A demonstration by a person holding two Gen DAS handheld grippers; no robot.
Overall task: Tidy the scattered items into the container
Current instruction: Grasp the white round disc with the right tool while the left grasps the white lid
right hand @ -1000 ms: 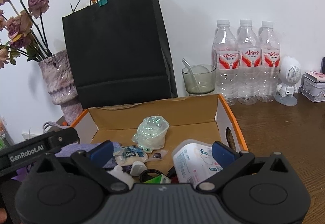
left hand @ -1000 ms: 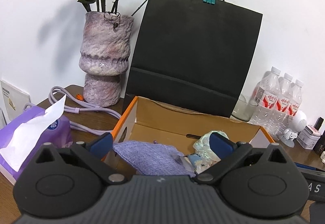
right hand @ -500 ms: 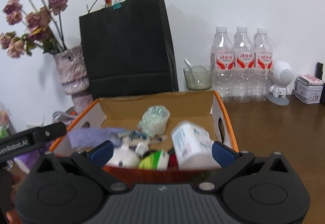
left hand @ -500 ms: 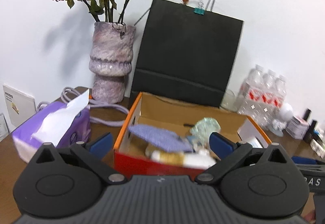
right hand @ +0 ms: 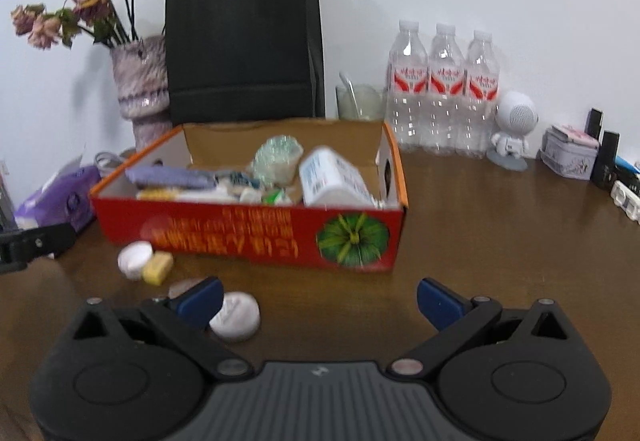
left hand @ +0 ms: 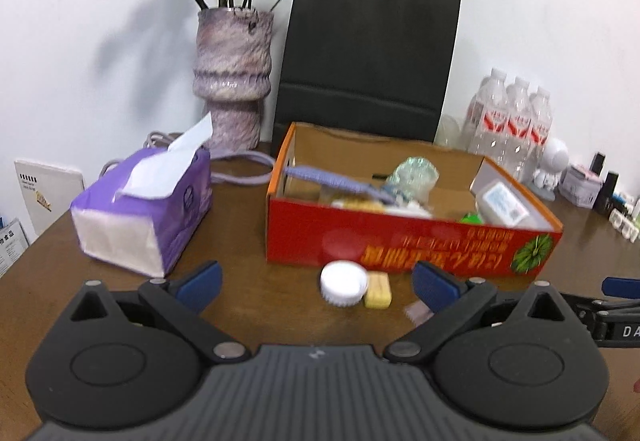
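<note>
White caps (right hand: 235, 316), two; yellow block (right hand: 157, 267), one

Each tool (left hand: 316, 281) (right hand: 318, 297) is black, ribbed plastic with silver screws and blue fingertips (left hand: 200, 279)

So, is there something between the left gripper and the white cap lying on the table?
Nothing visible: the left gripper is open and the white cap lies right before it, touching the yellow block, in front of the red box.

Behind stand a vase (left hand: 233, 77) (dried roses in it), a black bag (left hand: 368, 57), three bottles (right hand: 444, 89); tissues (left hand: 148, 209) lie left
</note>
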